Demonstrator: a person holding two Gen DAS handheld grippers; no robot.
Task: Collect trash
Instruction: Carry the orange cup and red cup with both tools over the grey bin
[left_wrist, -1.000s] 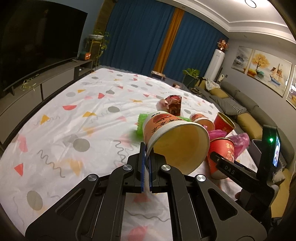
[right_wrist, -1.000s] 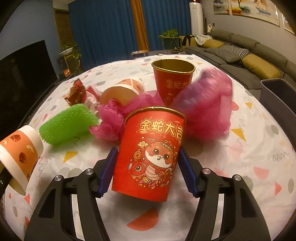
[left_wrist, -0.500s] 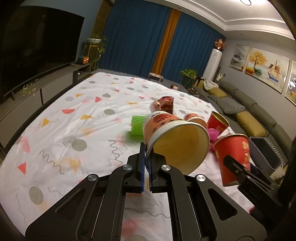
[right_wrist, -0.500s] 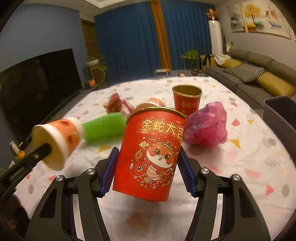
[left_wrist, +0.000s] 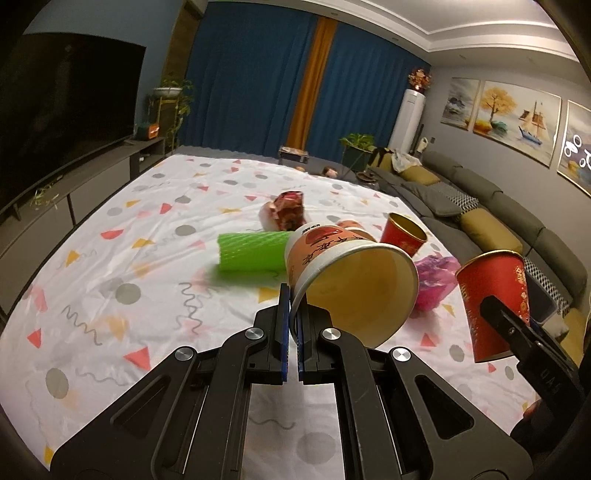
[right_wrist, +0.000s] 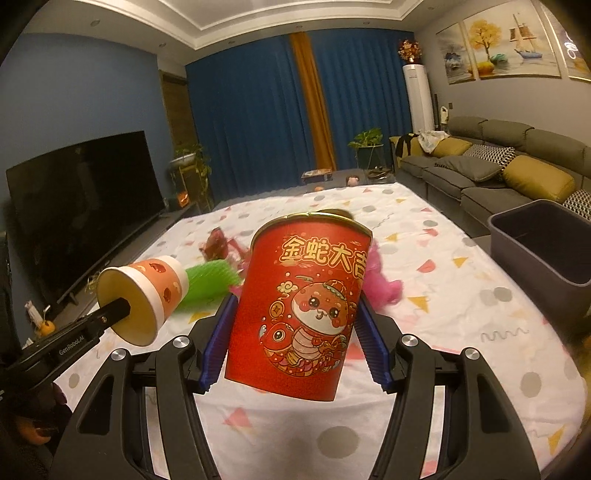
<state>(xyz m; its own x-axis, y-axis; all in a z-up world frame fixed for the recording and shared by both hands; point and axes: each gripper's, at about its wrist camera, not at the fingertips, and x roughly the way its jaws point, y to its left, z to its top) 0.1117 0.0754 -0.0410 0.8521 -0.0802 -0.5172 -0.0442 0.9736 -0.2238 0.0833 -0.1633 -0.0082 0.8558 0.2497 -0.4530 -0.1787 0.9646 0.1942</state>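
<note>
Trash fills both tongs: centre frame, the right gripper (right_wrist: 295, 339) clamps a glossy red paper cup (right_wrist: 299, 314) printed with a cartoon snake and gold letters, its blue ribbed pads against its sides. Left of it, the left gripper (left_wrist: 291, 325) pinches the rim of an orange-and-white paper cup (left_wrist: 343, 269), tilted sideways. Behind, half hidden, lie a green mesh sleeve (left_wrist: 251, 251) and a crumpled pink bag (left_wrist: 432, 280) on the patterned cloth (left_wrist: 110, 258); a grey bin (right_wrist: 546, 240) is cut off at right.

Red cup (right_wrist: 299, 317): gold characters "金蛇大吉" across upper wall. Left gripper (right_wrist: 74, 341) arm, seen from the right wrist: white "GenRobot.AI". Orange cup (left_wrist: 332, 254): dark characters on side, too blurred to read.
</note>
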